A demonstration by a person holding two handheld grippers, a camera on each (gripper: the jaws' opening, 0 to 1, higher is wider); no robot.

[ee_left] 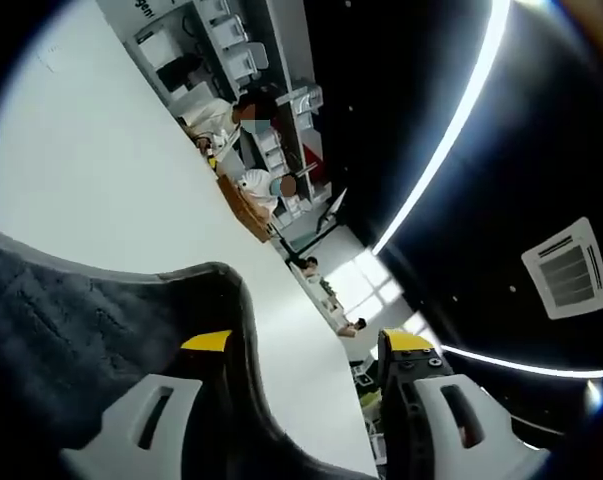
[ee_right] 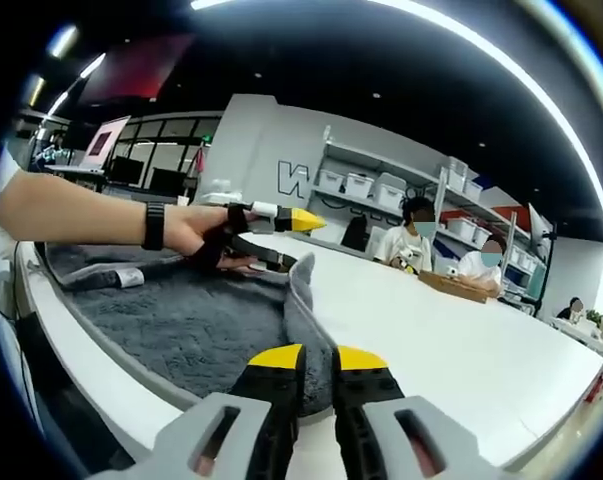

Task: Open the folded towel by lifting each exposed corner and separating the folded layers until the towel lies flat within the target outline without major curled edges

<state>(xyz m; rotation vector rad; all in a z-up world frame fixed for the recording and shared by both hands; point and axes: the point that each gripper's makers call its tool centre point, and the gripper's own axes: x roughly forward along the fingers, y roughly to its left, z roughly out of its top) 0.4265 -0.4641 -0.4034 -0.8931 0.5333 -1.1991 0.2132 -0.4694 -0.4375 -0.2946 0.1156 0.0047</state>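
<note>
A dark grey towel [ee_right: 181,320] lies on the white table [ee_right: 451,320], with a ridge of cloth raised at its right edge. My right gripper [ee_right: 318,358] is shut on that ridge, and the fold rises from between its yellow tips. A hand holds my left gripper [ee_right: 293,242] at the towel's far edge, its jaws apart, the lower one resting on the cloth. In the left gripper view the towel [ee_left: 71,340] covers the lower left, and its thick edge curves between the spread jaws of the left gripper [ee_left: 306,345].
The white table [ee_left: 111,170] stretches far beyond the towel. Two people [ee_right: 451,250] sit at its far end beside a brown object [ee_right: 461,287]. Shelves with white boxes [ee_right: 371,185] line the back wall. The table's front edge [ee_right: 71,350] runs just below the towel.
</note>
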